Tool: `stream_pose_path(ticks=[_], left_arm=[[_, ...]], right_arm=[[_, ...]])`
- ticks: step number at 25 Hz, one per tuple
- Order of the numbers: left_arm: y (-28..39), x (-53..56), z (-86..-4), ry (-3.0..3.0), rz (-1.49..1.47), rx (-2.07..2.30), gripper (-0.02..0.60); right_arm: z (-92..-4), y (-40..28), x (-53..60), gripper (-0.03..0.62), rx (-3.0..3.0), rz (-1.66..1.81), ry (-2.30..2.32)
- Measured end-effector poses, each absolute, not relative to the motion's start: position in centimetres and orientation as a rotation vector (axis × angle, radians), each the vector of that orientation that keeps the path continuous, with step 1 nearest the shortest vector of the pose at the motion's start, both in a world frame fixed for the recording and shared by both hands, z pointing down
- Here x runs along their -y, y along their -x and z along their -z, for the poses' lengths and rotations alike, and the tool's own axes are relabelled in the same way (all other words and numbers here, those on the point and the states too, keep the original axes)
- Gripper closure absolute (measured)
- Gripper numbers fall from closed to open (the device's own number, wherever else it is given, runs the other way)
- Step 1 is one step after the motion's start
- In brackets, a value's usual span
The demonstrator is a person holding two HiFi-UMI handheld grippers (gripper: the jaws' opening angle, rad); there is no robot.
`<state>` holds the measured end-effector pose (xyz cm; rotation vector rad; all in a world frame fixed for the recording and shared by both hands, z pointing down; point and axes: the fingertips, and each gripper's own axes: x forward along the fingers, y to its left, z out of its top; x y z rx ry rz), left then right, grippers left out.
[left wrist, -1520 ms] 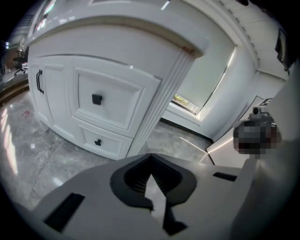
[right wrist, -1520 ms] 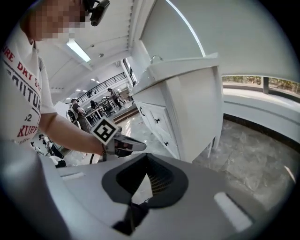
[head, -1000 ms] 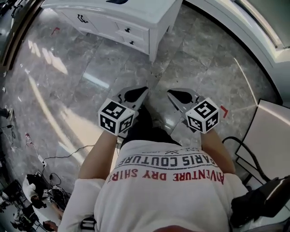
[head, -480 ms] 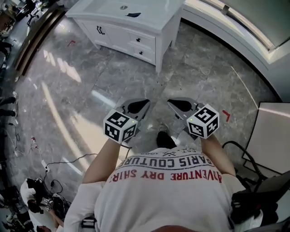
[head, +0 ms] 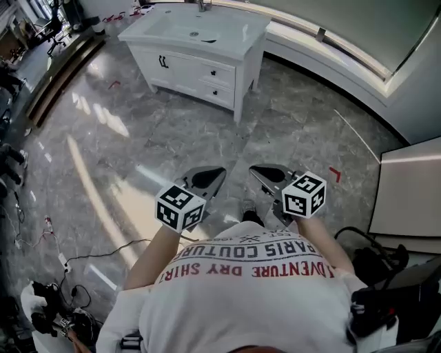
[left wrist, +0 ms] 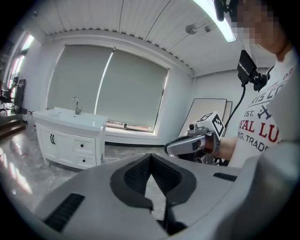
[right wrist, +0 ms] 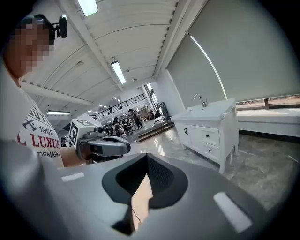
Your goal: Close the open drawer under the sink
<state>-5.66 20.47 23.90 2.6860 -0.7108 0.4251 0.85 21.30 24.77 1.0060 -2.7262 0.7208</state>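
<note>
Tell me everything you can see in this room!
cabinet: one, white, far across the floor
sink: one, white, on top of the cabinet
tap: one, silver, behind the sink
drawers: two, white with black knobs, right side of the cabinet front
floor: grey, shiny stone
tape marks: two, red, on the floor
board: one, white, at the right
shirt: one, white with red letters, on the person
left gripper: grey, shut, empty
right gripper: grey, shut, empty
</note>
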Motion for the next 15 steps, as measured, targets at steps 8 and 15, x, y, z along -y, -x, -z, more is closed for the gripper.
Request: stream_pose_path(ticks=[8,15], left_arm=[[7.2,-25.7,-21.1,-2.689,-0.382,0.706,0.578],[6.2,-28.2,-21.4,-2.678,-0.388,0.699,0.578]], right_arm=[[-21.2,0.9,-26.4,0.593,2.735,-0.636,-1.022],[-21.5,0.5,-29.1,0.594,2.747,-0.661,-1.032]])
